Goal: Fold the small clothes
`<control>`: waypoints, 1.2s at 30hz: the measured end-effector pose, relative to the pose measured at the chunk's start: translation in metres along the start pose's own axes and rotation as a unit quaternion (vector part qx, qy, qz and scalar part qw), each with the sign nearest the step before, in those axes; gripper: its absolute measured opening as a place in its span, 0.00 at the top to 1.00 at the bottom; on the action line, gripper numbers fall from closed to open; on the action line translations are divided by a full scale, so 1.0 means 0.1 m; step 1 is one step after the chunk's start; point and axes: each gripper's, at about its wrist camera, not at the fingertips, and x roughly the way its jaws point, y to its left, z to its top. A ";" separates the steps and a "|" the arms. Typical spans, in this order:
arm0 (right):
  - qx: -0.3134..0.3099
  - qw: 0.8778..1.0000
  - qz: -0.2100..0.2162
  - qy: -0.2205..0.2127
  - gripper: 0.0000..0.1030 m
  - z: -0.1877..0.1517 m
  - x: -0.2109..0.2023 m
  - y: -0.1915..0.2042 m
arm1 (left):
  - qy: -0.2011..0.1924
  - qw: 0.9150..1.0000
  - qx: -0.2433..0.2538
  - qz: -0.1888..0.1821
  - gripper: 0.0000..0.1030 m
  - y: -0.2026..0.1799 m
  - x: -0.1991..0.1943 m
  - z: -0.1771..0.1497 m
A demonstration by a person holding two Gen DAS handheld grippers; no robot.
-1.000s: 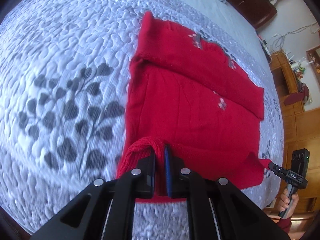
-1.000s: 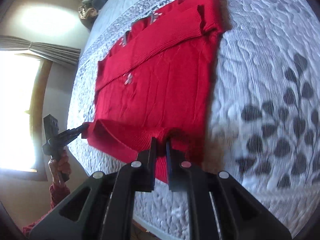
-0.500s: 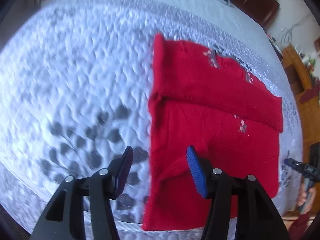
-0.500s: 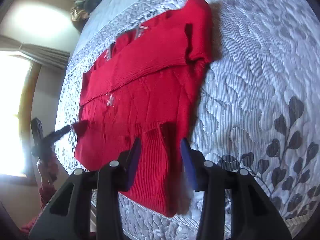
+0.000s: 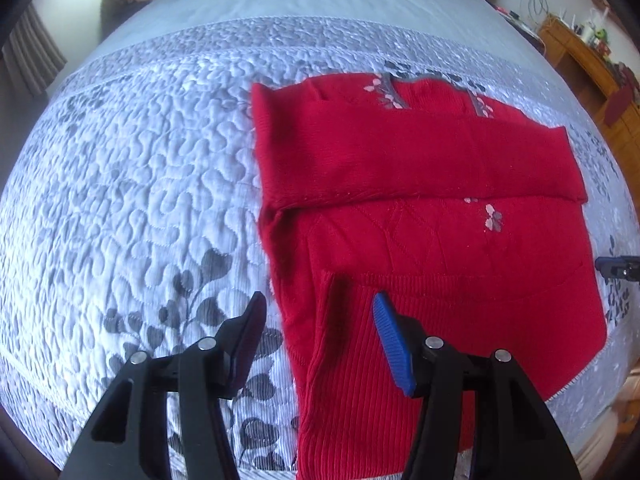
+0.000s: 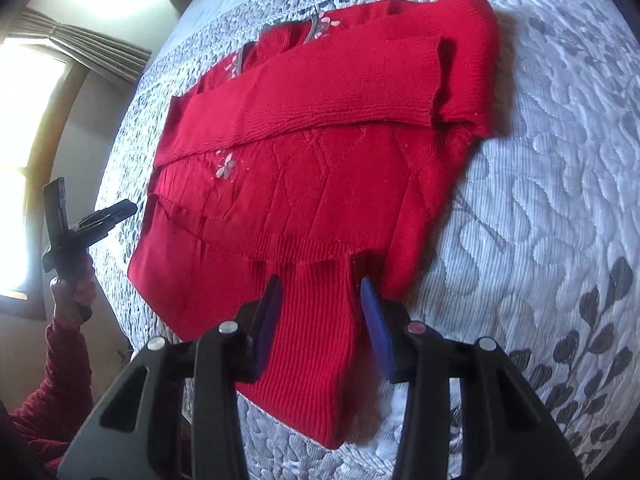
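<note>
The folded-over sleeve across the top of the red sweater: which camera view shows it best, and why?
The left wrist view: the sleeve lies there as one full band, from fold to cuff end. The right wrist view shows the sleeve too, but slanted and foreshortened toward its far end.

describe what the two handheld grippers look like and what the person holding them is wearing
Both the left gripper and the right gripper are black plastic with angular, cut-out finger arms, silver screw heads and ribbed blue pads. One screw on the right gripper looks red. The person's sleeve is dark red knit.
</note>
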 end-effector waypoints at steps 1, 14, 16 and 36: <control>-0.001 1.000 -0.002 0.005 0.60 0.01 0.03 -0.01 | 0.002 1.000 0.006 -0.006 0.45 -0.02 0.03 0.02; -0.012 0.999 -0.025 0.017 0.51 0.07 0.18 -0.07 | 0.012 0.999 0.006 -0.043 0.45 0.12 0.25 0.03; -0.016 0.999 -0.024 0.016 0.47 0.07 0.18 -0.05 | 0.011 0.999 0.026 -0.035 0.46 0.05 0.27 0.02; -0.055 0.998 -0.011 0.012 0.49 -0.06 0.11 -0.03 | 0.009 0.996 0.082 -0.029 0.45 -0.12 0.37 -0.06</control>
